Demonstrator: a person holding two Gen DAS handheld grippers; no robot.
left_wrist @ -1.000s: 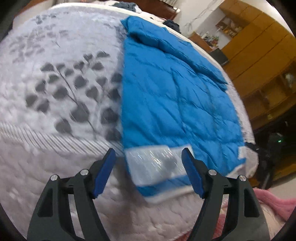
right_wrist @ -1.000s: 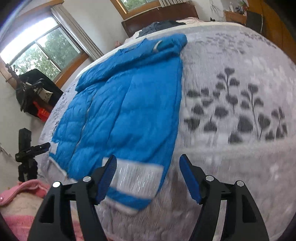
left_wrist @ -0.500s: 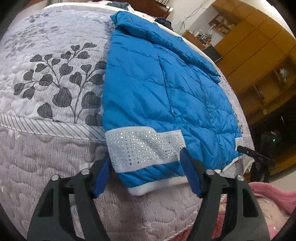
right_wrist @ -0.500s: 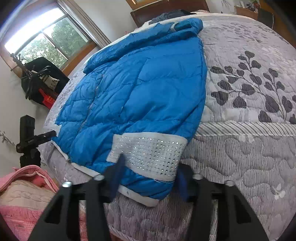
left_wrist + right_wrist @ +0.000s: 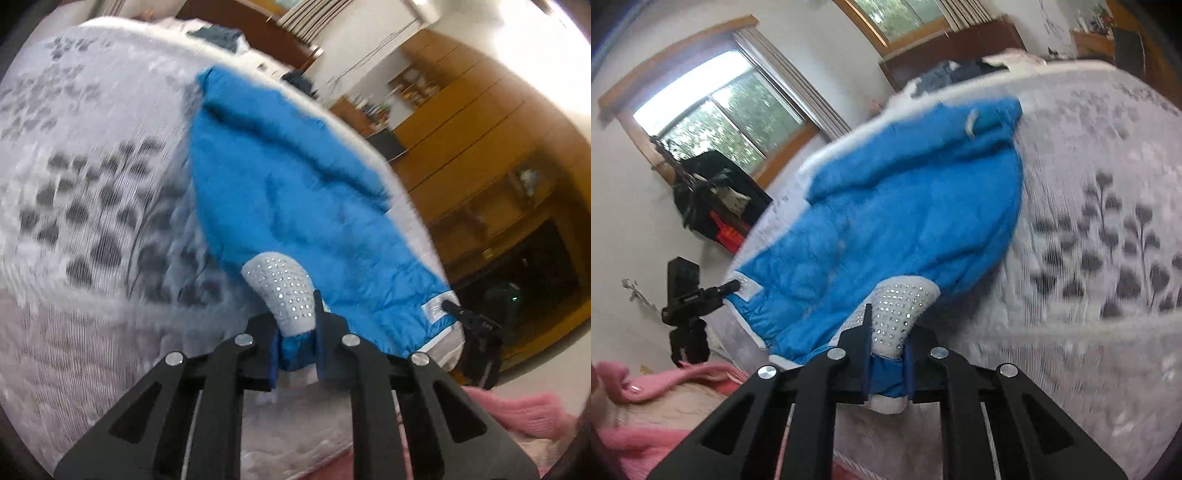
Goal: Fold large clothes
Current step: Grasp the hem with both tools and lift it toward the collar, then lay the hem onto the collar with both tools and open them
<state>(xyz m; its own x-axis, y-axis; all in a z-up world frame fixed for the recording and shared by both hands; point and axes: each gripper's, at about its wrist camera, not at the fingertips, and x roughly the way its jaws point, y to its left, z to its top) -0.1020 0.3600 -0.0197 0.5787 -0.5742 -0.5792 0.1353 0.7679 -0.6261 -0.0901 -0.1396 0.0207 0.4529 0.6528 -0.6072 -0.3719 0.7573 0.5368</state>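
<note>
A blue quilted jacket (image 5: 295, 192) (image 5: 905, 206) lies spread on a bed with a grey leaf-print cover (image 5: 74, 184) (image 5: 1108, 258). Its near hem carries a white band with silver studs (image 5: 284, 284) (image 5: 901, 302). My left gripper (image 5: 295, 332) is shut on that hem, and the band bunches up between its blue pads. My right gripper (image 5: 886, 354) is also shut on the hem, with blue cloth and white trim pinched in it. The held hem is raised off the cover. Both views are blurred by motion.
Wooden cabinets (image 5: 480, 147) line the wall beyond one side of the bed. A black tripod (image 5: 476, 332) (image 5: 687, 306) stands by the bed's near corner. Pink cloth (image 5: 646, 387) lies low at the near edge. Dark clothes (image 5: 960, 74) sit by the headboard, near a window (image 5: 720, 107).
Both grippers were open around the studded band; now both have shut on the hem and lifted it, so the band is bunched narrow. The views have tilted upward.
</note>
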